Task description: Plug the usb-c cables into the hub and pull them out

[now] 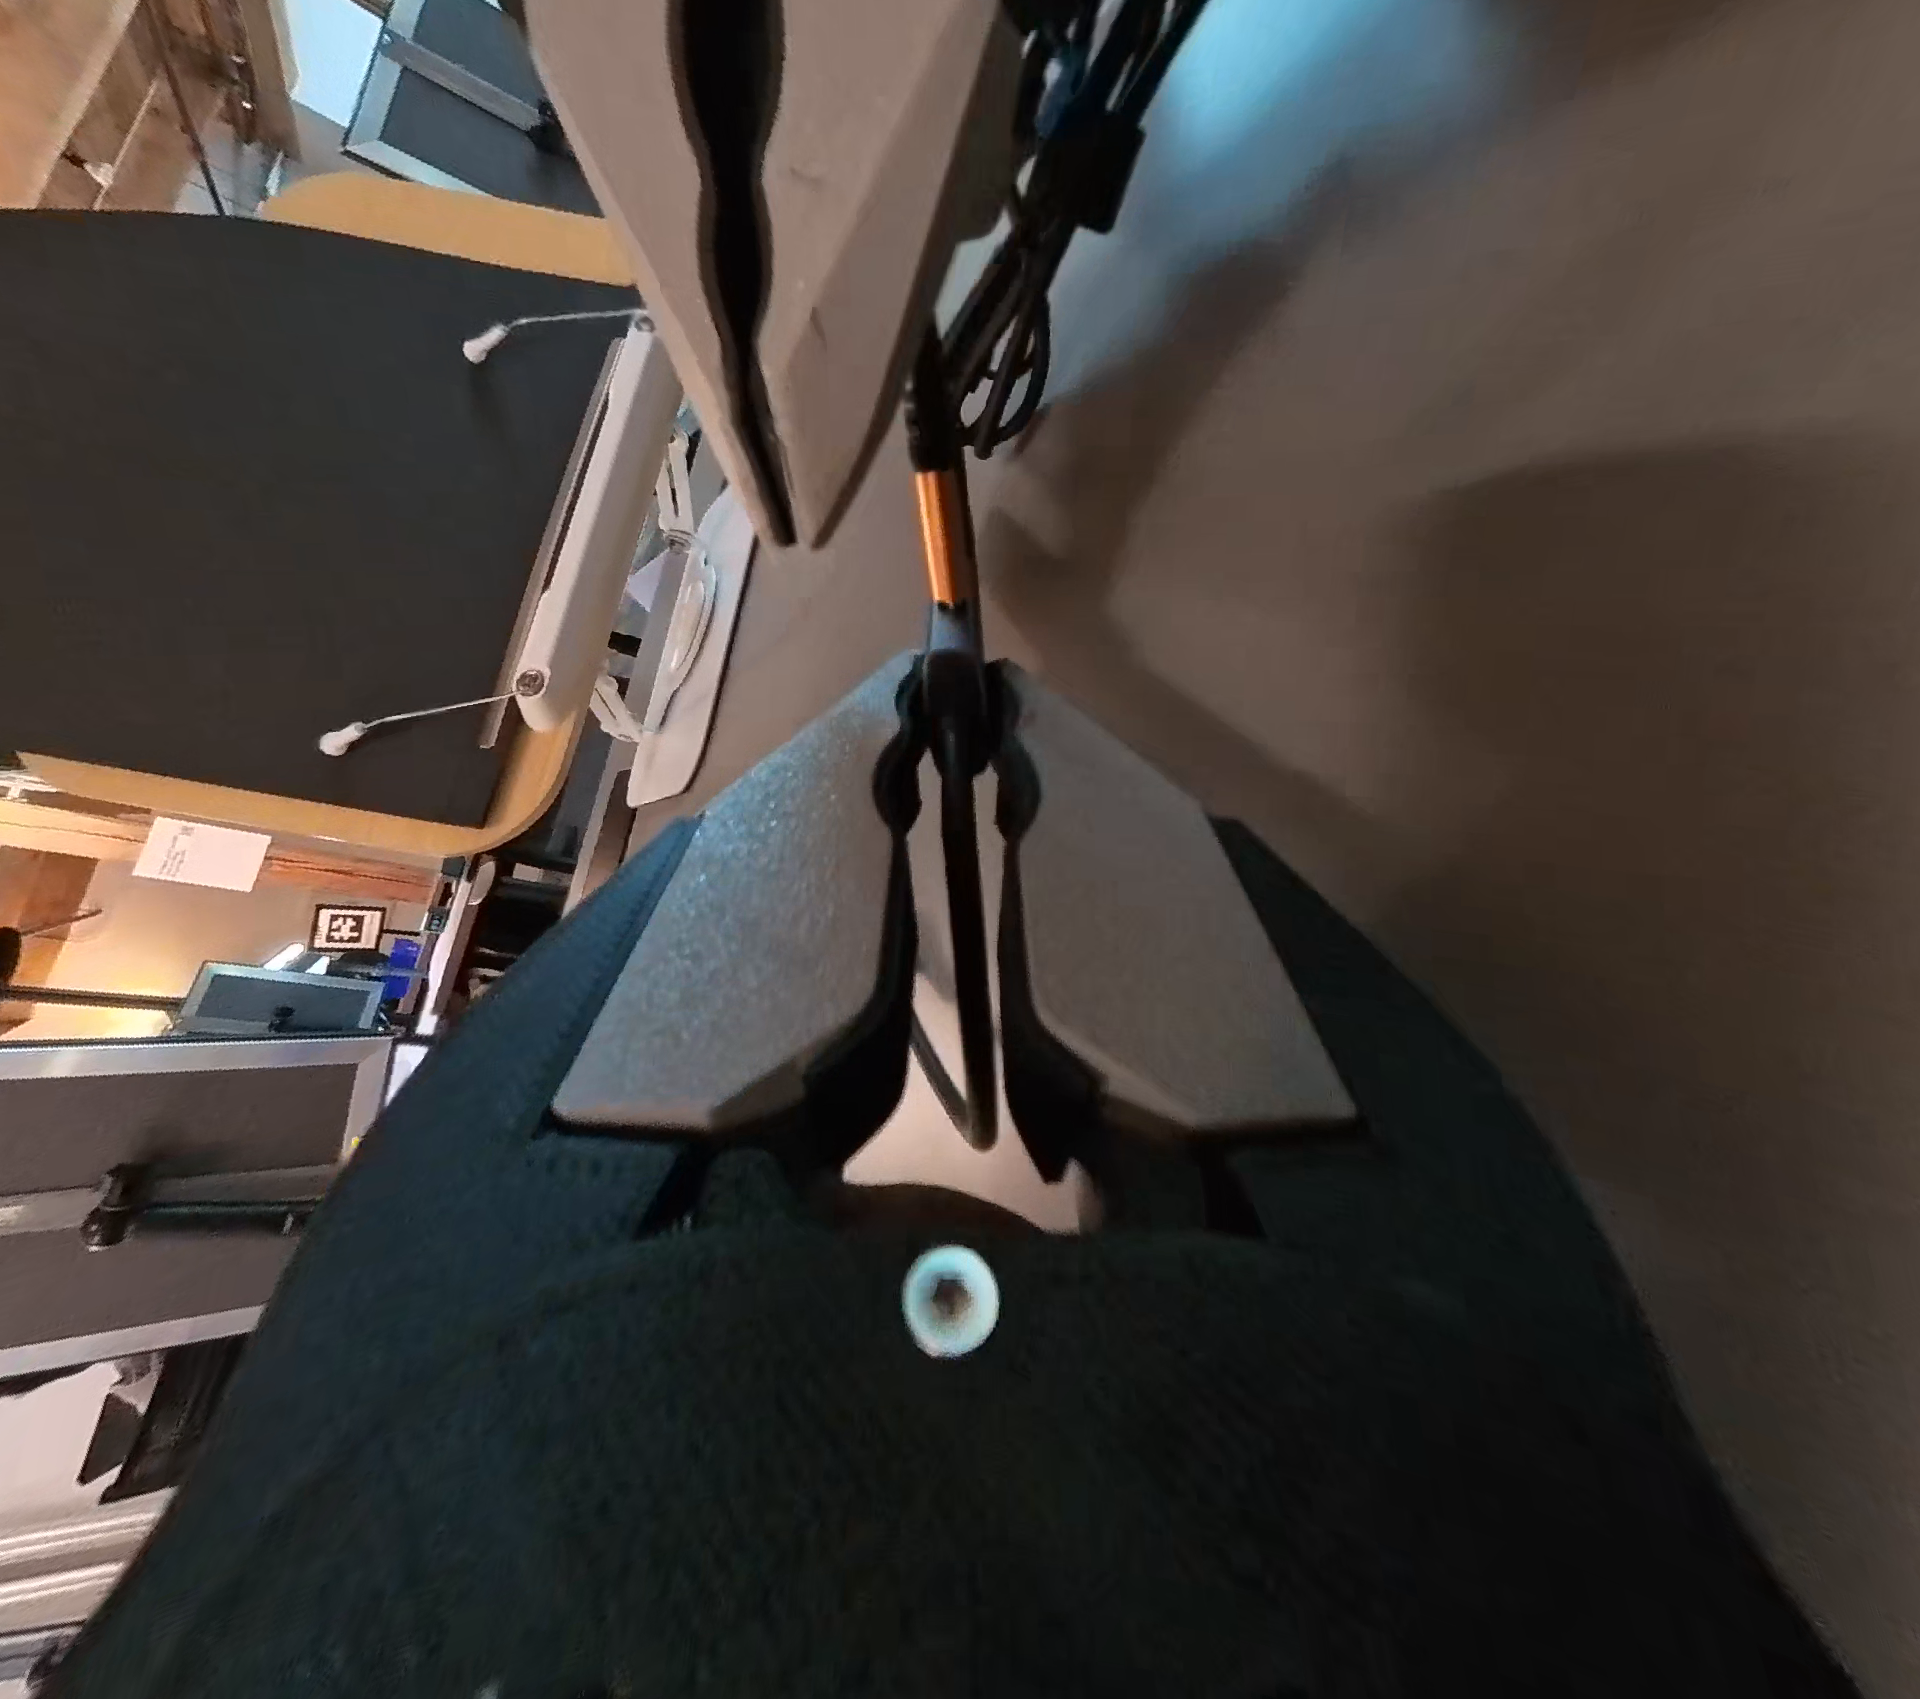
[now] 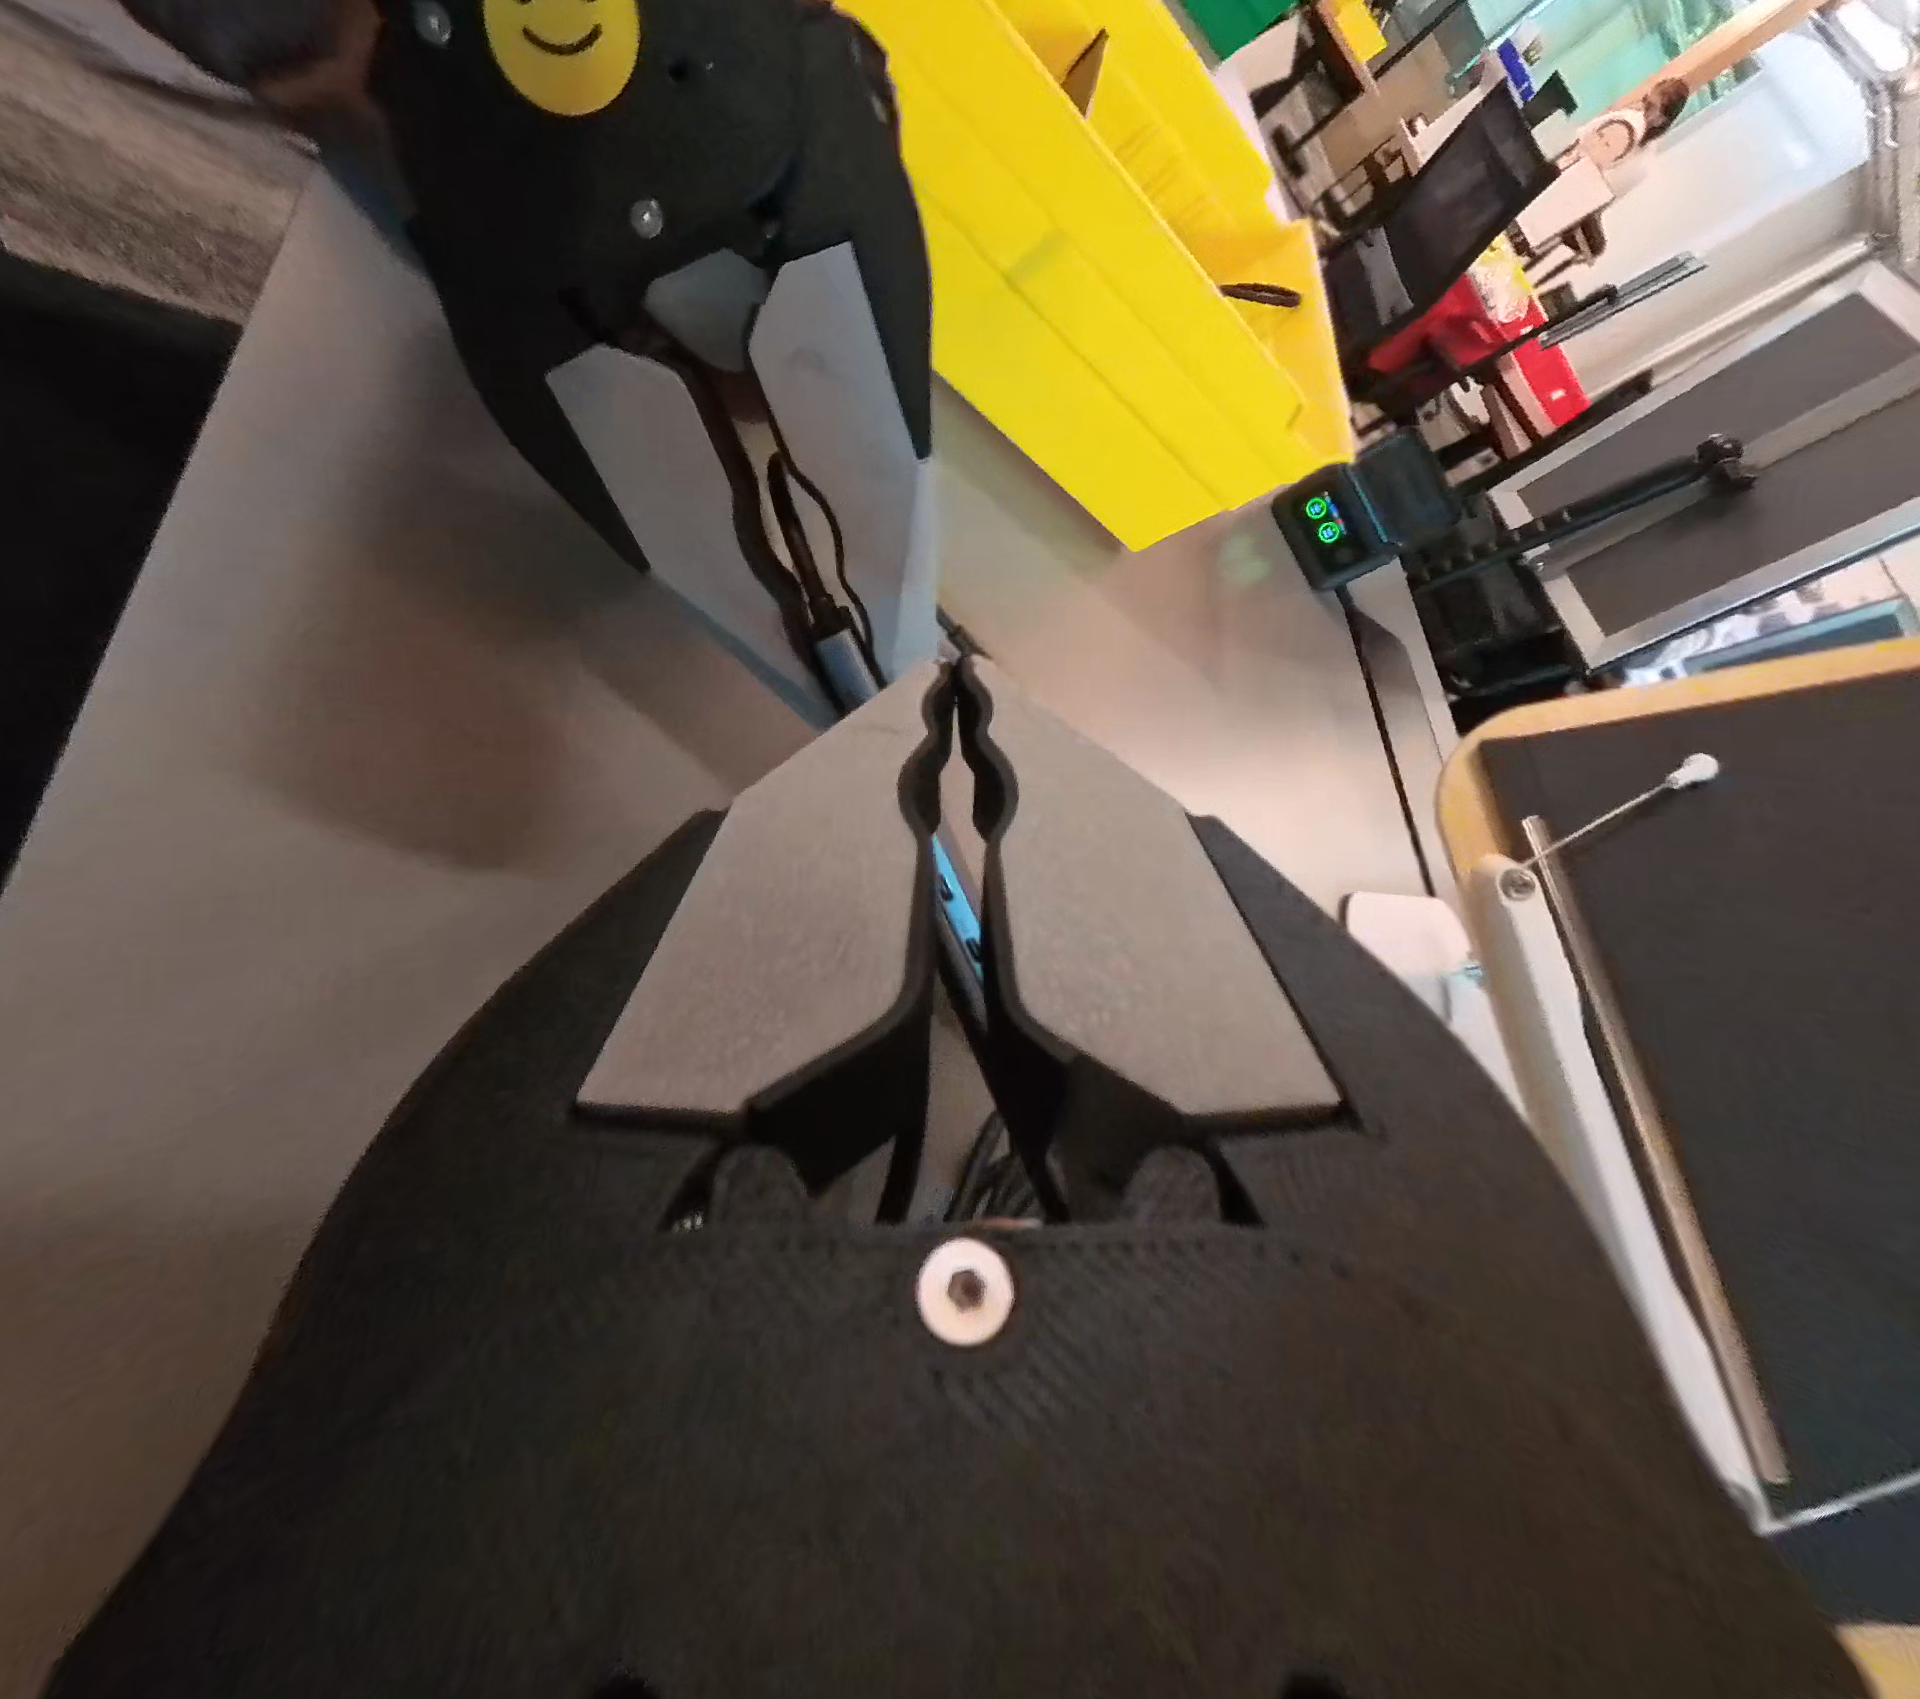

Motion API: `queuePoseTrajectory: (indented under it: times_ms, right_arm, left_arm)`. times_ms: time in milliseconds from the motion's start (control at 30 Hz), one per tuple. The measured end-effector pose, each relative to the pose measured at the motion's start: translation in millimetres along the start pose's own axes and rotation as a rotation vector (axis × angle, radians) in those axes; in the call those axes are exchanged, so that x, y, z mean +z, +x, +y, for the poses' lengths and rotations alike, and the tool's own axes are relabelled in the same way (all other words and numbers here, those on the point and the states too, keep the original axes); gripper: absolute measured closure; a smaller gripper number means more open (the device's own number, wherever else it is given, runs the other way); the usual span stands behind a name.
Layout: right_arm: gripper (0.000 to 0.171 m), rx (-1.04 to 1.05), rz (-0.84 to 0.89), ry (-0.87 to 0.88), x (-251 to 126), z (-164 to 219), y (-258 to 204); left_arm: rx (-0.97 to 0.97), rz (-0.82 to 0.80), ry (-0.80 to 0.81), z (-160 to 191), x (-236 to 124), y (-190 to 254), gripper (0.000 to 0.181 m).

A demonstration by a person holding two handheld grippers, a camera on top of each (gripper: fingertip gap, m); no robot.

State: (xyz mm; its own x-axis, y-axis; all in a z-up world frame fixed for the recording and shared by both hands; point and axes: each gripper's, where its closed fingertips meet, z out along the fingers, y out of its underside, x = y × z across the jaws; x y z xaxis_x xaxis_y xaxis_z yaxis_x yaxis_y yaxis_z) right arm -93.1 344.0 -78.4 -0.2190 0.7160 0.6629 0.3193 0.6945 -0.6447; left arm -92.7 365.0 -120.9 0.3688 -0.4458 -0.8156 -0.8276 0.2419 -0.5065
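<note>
Now your grey table (image 2: 343, 610) runs beside yellow bins (image 2: 1049, 215); left gripper (image 1: 951, 673) grasps the cable (image 1: 943, 537), right gripper (image 2: 958, 683) clamps the hub (image 2: 954, 901).

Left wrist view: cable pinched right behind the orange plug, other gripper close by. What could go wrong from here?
1. The left gripper grips the black cable, not the orange plug; the plug may flex sideways and miss the port.
2. The right gripper pinches the thin hub edge-on; it could twist or slip under push force.
3. Both grippers are close; fingertips may collide.
</note>
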Motion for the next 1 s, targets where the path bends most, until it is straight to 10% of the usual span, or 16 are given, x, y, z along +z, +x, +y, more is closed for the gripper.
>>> queuePoseTrajectory:
  times_ms: [33,467,1000]
  right_arm:
    - [0.171,0.026,0.0,0.021,-3.2,-1.9,2.4]
    - [0.163,0.514,0.281,0.341,-74.3,3.8,101.6]
    - [0.118,0.641,0.047,0.308,-52.6,19.6,81.3]
  left_arm:
    - [-0.003,-0.003,0.003,-0.6,-0.2,-0.5,0.173]
    - [-0.345,-0.025,0.146,-9.3,-16.3,-36.6,0.174]
    - [-0.788,0.045,0.469,-24.3,-51.6,-80.1,0.175]
